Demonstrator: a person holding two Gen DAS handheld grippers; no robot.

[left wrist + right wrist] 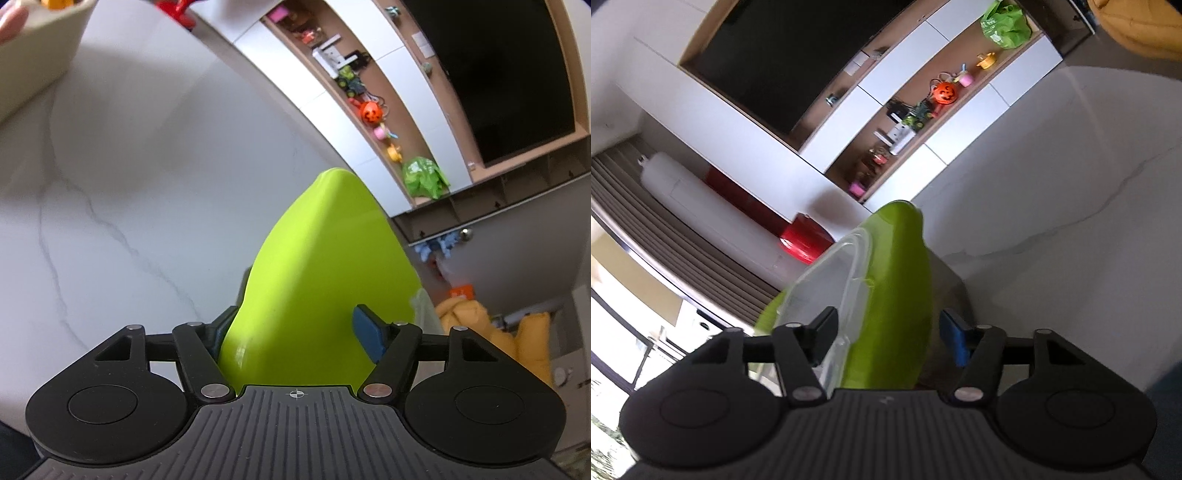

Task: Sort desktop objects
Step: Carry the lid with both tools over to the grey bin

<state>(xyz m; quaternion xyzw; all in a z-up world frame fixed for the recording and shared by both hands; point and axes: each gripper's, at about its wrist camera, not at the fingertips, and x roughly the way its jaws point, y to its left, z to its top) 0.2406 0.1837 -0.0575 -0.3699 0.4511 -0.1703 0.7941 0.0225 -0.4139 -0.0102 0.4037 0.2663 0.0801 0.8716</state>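
Note:
A lime-green plastic container (317,273) fills the space between my left gripper's (295,332) fingers, which close on its two sides and hold it tilted above the white marble table (129,166). In the right wrist view the same green container (894,295) shows with its clear plastic lid (831,280) against it. My right gripper (890,336) has its black finger (823,332) on the lid side and its blue pad (955,339) on the green side. Whether both pads touch is unclear.
A cream bowl (40,44) with orange items sits at the table's far left, a fingertip (11,18) at its rim. A red object (177,11) lies at the table's far edge. Shelves with toys (369,110) and a dark TV (498,74) stand beyond.

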